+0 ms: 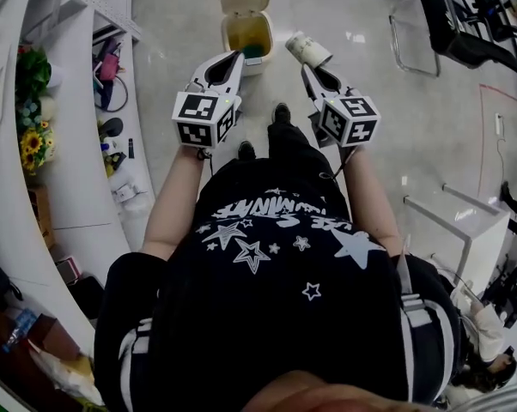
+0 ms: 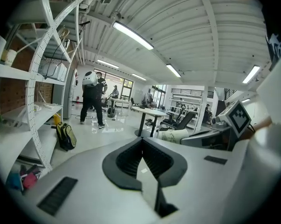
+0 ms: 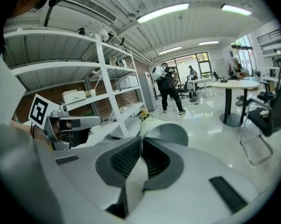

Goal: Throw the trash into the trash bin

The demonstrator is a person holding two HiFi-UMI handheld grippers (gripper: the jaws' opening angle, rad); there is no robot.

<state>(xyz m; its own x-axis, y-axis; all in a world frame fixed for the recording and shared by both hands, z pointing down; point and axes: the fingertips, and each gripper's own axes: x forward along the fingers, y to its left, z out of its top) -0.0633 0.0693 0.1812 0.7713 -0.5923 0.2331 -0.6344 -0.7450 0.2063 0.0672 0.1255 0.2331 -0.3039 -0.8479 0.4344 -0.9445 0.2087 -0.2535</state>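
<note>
The small white trash bin (image 1: 268, 34) stands on the floor ahead of my feet, its lid tipped open and a yellowish liner inside. My right gripper (image 1: 307, 66) is shut on the rim of a white paper cup (image 1: 307, 48), which lies on its side just right of the bin. In the right gripper view the cup (image 3: 165, 132) juts out from the gripper's tip (image 3: 141, 137). My left gripper (image 1: 235, 57) hovers at the bin's near left edge. Its jaws meet at the tip (image 2: 142, 140) with nothing between them.
A white shelving unit (image 1: 76, 136) with flowers (image 1: 31, 144) and small items runs along the left. An office chair (image 1: 460, 33) stands at the far right and a white table frame (image 1: 465, 221) nearer. People (image 2: 91, 99), a round table (image 2: 148, 111) and a backpack (image 2: 66, 135) lie farther off.
</note>
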